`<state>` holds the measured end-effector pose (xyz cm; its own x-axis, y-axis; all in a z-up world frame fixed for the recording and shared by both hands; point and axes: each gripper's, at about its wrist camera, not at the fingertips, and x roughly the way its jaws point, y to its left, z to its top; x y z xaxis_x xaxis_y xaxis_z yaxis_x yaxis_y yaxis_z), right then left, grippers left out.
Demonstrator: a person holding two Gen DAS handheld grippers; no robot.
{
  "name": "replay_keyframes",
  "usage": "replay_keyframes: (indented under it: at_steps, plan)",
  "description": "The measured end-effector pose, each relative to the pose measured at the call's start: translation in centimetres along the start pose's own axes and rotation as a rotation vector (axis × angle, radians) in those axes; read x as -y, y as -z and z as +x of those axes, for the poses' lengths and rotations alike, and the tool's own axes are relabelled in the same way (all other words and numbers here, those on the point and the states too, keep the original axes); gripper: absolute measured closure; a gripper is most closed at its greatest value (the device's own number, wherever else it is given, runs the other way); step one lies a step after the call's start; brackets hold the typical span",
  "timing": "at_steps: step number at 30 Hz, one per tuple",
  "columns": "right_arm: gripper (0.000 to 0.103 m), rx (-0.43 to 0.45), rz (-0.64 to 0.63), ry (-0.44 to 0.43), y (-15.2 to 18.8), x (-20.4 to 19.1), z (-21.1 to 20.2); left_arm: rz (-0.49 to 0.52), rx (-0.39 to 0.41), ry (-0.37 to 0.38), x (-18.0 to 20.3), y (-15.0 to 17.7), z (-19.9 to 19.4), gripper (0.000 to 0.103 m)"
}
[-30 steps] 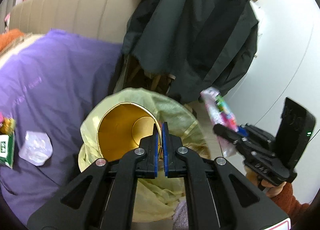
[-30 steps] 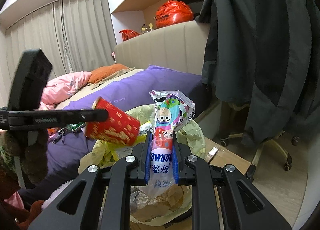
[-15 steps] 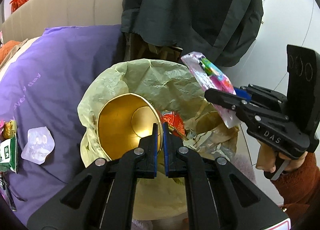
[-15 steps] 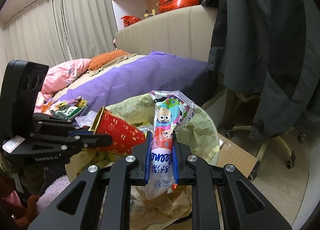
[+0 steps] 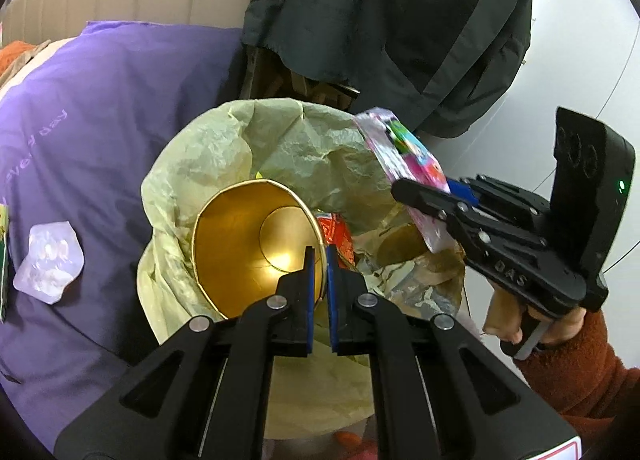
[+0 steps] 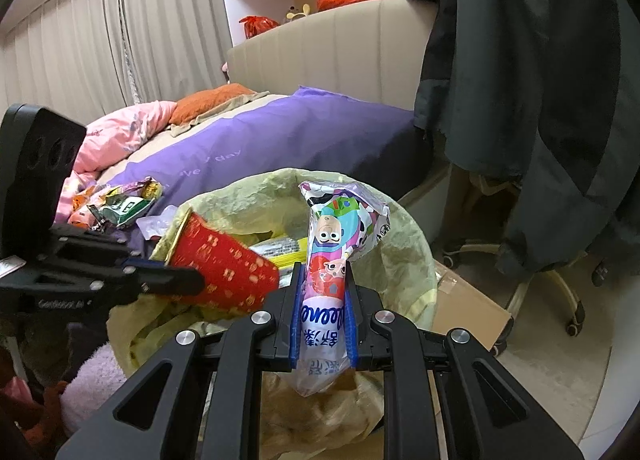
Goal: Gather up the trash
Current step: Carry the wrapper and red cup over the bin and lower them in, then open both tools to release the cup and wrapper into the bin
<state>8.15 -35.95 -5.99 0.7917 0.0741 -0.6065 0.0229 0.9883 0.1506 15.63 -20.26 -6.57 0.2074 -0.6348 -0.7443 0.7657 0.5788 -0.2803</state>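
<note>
Bedside, both grippers over the lined bin (image 5: 280, 147).
Left fingers (image 5: 318, 260) pinch the rim of a red cup (image 6: 224, 272) above the bin's near side; right fingers (image 6: 322, 292) clamp a cartoon wrapper (image 6: 340, 227) over its right. More wrappers (image 6: 120, 203) lie on the purple bed (image 5: 100, 99) at left.

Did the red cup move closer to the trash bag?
Yes. The red cup, pinched by the left gripper, has come down toward the trash bag and now hangs over its opening.
</note>
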Motion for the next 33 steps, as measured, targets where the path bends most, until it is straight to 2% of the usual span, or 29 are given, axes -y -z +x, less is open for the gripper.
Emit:
replay_keyframes:
  at_steps: [12, 15, 16, 17, 18, 19, 23, 33]
  plan:
    - [0.085, 0.001, 0.0, -0.008, 0.3, 0.1, -0.5, -0.016, 0.023, 0.023, 0.3, 0.1, -0.6, 0.097]
    - [0.084, 0.005, 0.007, 0.004, 0.2, 0.2, -0.8, -0.025, 0.04, 0.029, 0.2, 0.3, -1.3, 0.086]
    - [0.081, 0.006, 0.014, 0.005, 0.1, 0.3, -0.9, -0.033, 0.048, 0.032, 0.2, 0.3, -1.5, 0.075]
    - [0.077, 0.007, 0.021, 0.002, 0.1, 0.4, -1.1, -0.038, 0.057, 0.035, 0.1, 0.4, -1.9, 0.069]
    - [0.069, 0.01, 0.027, 0.0, 0.1, 0.4, -1.2, -0.042, 0.062, 0.037, 0.1, 0.3, -2.1, 0.068]
    - [0.066, 0.014, 0.03, 0.0, 0.1, 0.4, -1.4, -0.044, 0.071, 0.034, 0.1, 0.3, -2.5, 0.066]
    - [0.065, 0.027, 0.025, 0.014, -0.1, 0.3, -2.3, -0.036, 0.104, 0.006, 0.3, 0.4, -4.1, 0.06]
    - [0.058, 0.069, 0.034, 0.024, -1.5, -1.4, -4.6, -0.007, 0.203, -0.126, -0.2, 1.7, -8.9, 0.058]
